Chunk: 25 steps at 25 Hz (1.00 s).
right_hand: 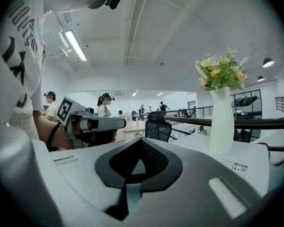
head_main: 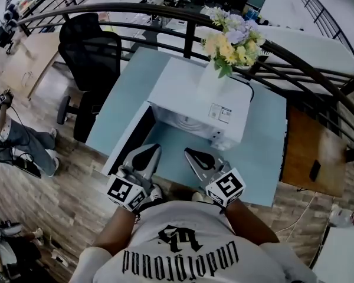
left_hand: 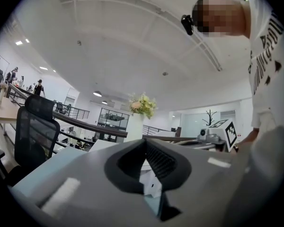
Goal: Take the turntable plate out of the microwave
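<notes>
A white microwave [head_main: 192,93] stands on the light blue table [head_main: 265,158], its dark door [head_main: 133,137] swung open to the left. The inside is hidden from above, so the turntable plate does not show in any view. My left gripper [head_main: 150,152] hovers over the table's front edge just right of the door, jaws shut and empty. My right gripper [head_main: 192,153] hangs beside it, in front of the opening, also shut with nothing held. In the left gripper view the closed jaws [left_hand: 144,143] fill the lower frame. The right gripper view shows its jaws [right_hand: 141,143] shut.
A white vase of flowers [head_main: 230,43] stands on top of the microwave. A black office chair [head_main: 88,52] is left of the table, and a curved black railing [head_main: 165,10] runs behind. A wooden side table [head_main: 312,152] sits to the right. Other people stand in the background.
</notes>
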Tool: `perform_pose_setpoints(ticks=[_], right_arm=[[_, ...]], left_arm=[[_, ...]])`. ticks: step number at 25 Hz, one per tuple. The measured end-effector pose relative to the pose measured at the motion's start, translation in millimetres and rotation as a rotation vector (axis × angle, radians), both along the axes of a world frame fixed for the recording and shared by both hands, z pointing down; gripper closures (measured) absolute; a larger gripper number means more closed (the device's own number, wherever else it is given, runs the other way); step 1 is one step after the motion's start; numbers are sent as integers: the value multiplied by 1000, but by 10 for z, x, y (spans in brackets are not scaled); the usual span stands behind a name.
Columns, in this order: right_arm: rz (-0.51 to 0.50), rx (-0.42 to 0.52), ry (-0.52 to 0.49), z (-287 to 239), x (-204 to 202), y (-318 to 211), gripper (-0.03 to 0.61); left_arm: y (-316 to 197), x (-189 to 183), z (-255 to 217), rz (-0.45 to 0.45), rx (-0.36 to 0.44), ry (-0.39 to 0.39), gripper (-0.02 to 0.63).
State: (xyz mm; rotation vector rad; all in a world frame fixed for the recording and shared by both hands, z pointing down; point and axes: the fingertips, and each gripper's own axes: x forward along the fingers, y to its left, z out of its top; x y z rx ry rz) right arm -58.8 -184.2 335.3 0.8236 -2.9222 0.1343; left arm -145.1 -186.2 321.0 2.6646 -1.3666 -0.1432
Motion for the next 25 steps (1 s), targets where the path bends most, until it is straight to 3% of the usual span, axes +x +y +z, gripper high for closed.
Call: perform_pose_setpoints(ticks=[9, 15, 25], right_arm=[[160, -16, -1, 38, -357, -160, 577], [237, -37, 7, 169, -390, -247, 576], [280, -227, -50, 746, -127, -640, 575]], left_arm=[[-219, -399, -75, 129, 6, 2, 565], [-368, -418, 34, 178, -7, -13, 565], [-740, -117, 423, 189, -40, -46, 565]])
